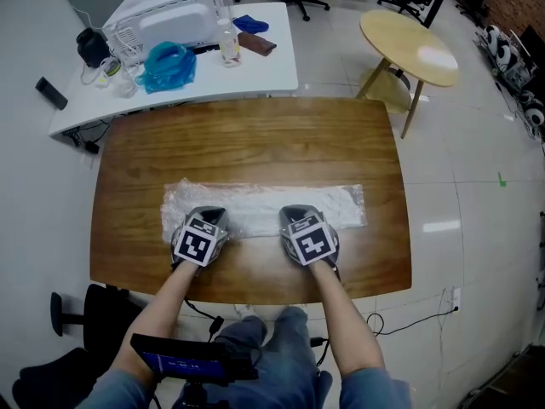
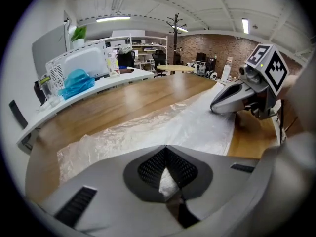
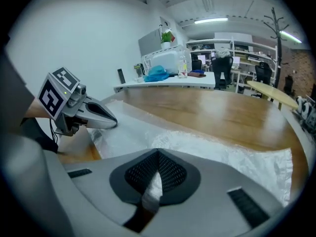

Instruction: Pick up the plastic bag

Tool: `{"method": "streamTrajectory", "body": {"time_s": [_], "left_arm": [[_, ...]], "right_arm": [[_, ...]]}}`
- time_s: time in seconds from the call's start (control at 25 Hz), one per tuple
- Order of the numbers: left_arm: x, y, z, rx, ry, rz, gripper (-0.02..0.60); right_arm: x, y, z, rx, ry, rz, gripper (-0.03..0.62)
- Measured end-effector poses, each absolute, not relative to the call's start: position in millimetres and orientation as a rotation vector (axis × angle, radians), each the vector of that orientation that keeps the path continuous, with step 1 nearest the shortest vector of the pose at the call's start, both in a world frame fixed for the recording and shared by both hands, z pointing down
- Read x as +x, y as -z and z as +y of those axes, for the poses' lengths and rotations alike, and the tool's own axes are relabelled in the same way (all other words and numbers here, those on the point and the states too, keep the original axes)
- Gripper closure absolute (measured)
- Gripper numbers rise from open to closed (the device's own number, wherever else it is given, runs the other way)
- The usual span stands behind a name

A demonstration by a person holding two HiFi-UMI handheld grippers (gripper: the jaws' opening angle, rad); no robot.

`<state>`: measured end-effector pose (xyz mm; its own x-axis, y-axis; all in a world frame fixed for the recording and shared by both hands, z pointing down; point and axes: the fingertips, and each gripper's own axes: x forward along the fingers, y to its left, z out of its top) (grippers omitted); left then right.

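A clear plastic bag lies flat and long across the brown wooden table. My left gripper sits on the bag's near edge toward its left end, jaws shut with a fold of the bag pinched between them. My right gripper sits on the near edge around the bag's middle, shut too, with a white fold of the bag caught between its jaws. In the left gripper view the right gripper rests on the film; in the right gripper view the left gripper does the same.
Behind the wooden table stands a white desk with a white appliance, a blue bag, a bottle and small items. A round light-wood table stands at the back right. Office chairs stand farther back.
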<state>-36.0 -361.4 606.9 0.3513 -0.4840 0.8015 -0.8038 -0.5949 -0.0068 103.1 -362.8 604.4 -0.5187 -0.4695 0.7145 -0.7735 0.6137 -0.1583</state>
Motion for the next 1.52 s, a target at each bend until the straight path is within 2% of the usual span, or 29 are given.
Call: {"method": "streamTrajectory", "body": {"time_s": [0.36, 0.52, 0.8, 0.96, 1.24, 1.52], "left_arm": [[-52.2, -612.7, -338.7, 2.23, -1.101, -1.136, 0.569], [-65.3, -582.5, -330.0, 2.252, -0.97, -1.261, 0.569], [-149.6, -593.5, -317.0, 2.1, -1.029, -1.39, 0.569], [-166.0, -606.9, -307.3, 2.05, -1.063, -1.381, 0.569], [-164.6, -614.4, -300.7, 2.038, -1.047, -1.391, 0.569], [-165.0, -606.6, -304.5, 2.081, -1.016, -1.458, 0.569]], "right_arm": [[89.7, -605.0, -329.0, 0.915, -0.606, -2.201, 0.594], [96.7, -593.7, -321.3, 0.951, -0.572, -2.207, 0.594], [190.4, -582.2, -330.5, 1.203, -0.61, -2.155, 0.594], [239.9, -597.7, -321.1, 1.287, -0.669, -2.056, 0.594], [270.7, -602.8, -318.9, 1.405, -0.764, -2.009, 0.594], [270.6, -606.2, -319.6, 1.407, -0.67, -2.001, 0.594]]}}
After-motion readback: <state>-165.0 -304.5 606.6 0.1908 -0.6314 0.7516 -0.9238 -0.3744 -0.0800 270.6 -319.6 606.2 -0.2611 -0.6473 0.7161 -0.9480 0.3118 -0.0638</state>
